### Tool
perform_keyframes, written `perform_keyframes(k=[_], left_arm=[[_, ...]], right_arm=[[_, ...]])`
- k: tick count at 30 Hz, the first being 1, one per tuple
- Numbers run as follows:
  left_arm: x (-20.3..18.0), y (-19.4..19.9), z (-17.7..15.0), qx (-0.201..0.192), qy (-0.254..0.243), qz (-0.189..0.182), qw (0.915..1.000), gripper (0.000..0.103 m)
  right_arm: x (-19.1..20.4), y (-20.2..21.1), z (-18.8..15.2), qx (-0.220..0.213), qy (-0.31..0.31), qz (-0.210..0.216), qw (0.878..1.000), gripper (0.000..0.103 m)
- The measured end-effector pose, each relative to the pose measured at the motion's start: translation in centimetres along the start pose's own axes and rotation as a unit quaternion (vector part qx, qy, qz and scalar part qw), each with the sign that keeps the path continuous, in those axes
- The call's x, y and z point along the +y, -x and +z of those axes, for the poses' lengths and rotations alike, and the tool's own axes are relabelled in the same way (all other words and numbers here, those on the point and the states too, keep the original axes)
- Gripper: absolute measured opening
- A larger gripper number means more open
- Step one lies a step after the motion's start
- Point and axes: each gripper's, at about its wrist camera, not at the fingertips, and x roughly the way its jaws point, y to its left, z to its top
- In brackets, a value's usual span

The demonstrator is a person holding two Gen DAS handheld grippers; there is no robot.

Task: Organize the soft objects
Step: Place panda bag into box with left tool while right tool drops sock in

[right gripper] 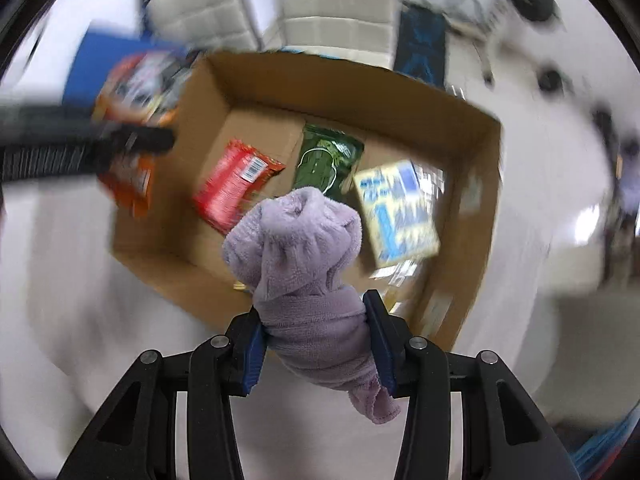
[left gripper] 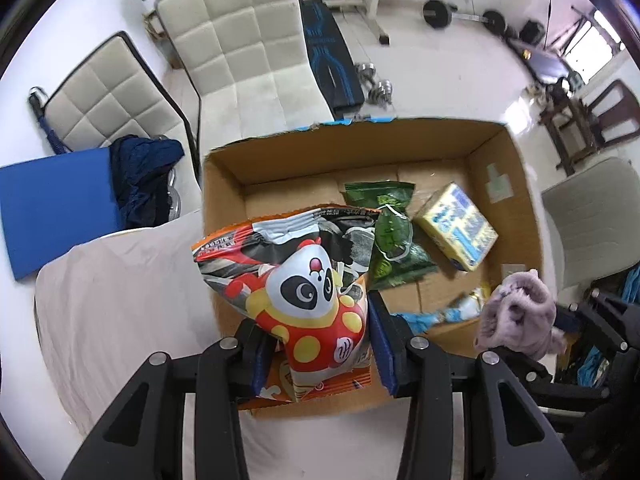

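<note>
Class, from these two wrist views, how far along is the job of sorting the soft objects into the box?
Done: green packet, yellow pack and red packet lie in the box. In hand: left gripper holds the panda bag, right gripper the purple cloth. Left: dropping both in.

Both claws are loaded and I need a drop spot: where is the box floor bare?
Bare floor in the cardboard box: the near-left corner in front of the red packet, and the strip along the far wall. Crowded: middle to right, green packet beside yellow pack.
</note>
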Motion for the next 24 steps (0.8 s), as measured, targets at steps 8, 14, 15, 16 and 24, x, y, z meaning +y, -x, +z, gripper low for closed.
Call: perform_keyframes(k=[8, 14, 15, 16, 24], left_arm=[[1.2, -6.5, 4.7, 0.053, -0.020, 0.015, 0.9983, 0.039], [1.9, -9.4, 7.0, 0.078, -0.023, 0.019, 0.9965, 0.041], [2.0, -10.0, 7.3, 0.087, -0.024, 0.030, 0.9954, 0.041], [2.2, -10.4, 7.5, 0.093, -0.021, 0.034, 0.9948, 0.041], [2.8, -10.0, 7.9, 0.091, 0.002, 0.022, 0.9956, 0.043]], right_arm=[[-0.3, -5.8, 2.0, 0.045, 0.089, -0.006, 0.995, 0.048], [-0.5, -7.9, 2.9, 0.072, 0.110, 0.009, 0.991, 0.050], [-0.5, -8.2, 3.0, 0.081, 0.112, 0.012, 0.990, 0.051], [-0.6, -8.6, 3.2, 0.091, 0.112, 0.011, 0.989, 0.054], [-1.6, -9.0, 3.8, 0.095, 0.095, 0.012, 0.991, 0.078]])
